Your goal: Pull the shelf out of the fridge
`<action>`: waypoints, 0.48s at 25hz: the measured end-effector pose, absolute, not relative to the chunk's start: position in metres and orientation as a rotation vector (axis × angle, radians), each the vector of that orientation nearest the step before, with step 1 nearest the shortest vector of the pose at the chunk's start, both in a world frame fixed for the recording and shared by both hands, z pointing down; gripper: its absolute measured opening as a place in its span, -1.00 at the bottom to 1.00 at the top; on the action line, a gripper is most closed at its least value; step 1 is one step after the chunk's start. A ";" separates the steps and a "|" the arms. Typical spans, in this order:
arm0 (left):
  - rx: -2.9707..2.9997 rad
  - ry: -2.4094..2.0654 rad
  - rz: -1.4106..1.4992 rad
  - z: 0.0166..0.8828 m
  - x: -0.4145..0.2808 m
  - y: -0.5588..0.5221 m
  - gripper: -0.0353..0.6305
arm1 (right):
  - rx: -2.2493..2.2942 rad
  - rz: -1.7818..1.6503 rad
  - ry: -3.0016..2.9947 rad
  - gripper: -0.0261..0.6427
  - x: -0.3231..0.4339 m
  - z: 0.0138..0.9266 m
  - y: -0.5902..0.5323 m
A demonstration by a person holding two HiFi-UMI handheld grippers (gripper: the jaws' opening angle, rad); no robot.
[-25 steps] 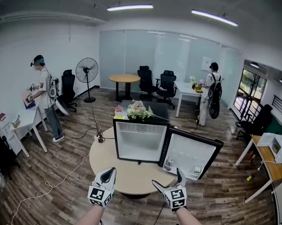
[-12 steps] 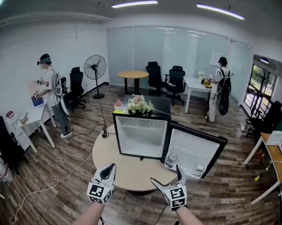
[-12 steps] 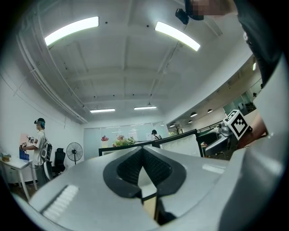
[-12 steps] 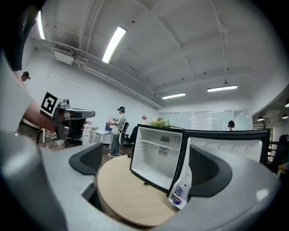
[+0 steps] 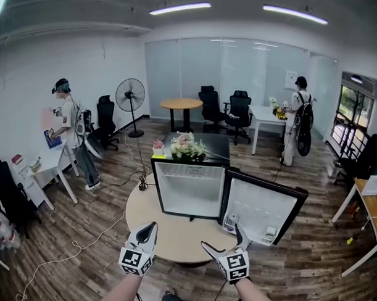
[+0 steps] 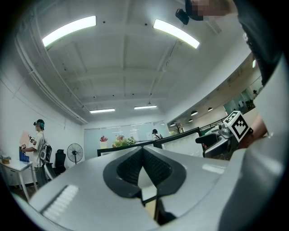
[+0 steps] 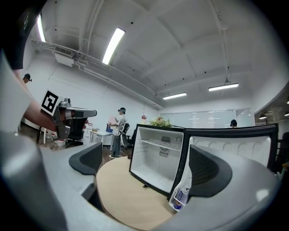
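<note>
A small black fridge [image 5: 164, 188] stands on a round wooden table [image 5: 167, 232], its door [image 5: 262, 208] swung open to the right. Inside, a thin shelf [image 5: 189, 173] sits high in the white compartment; the right gripper view shows this shelf [image 7: 159, 145] too. My left gripper [image 5: 151, 227] hovers over the table's near edge, left of centre, jaws shut with nothing between them [image 6: 143, 151]. My right gripper [image 5: 221, 237] hangs to its right, open and empty [image 7: 146, 168], pointing at the fridge from well short of it.
A small bottle [image 7: 181, 196] stands in the door's lower rack. Flowers [image 5: 187, 147] lie on the fridge top. One person [image 5: 69, 127] works at a desk at the left, another [image 5: 299, 117] stands at the back right. A fan [image 5: 130, 95], office chairs and floor cables surround the table.
The head view has shifted slightly, so the fridge sits a little lower and further right. Both grippers hold nearly the same places, the left shut and the right open throughout.
</note>
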State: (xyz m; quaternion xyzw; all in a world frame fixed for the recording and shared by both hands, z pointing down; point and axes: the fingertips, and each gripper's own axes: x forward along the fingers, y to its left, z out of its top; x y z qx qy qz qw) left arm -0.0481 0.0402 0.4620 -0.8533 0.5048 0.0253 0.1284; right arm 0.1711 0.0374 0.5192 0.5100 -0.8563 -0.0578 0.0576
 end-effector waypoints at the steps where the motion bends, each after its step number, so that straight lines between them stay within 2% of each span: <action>1: -2.485 1.464 0.079 0.461 -0.048 0.034 -0.89 | 1.548 -0.174 -2.594 0.87 0.170 0.518 0.032; 12: -2.533 1.398 0.142 0.468 -0.067 -0.078 -0.89 | 1.595 -0.197 -2.525 0.87 0.146 0.517 -0.066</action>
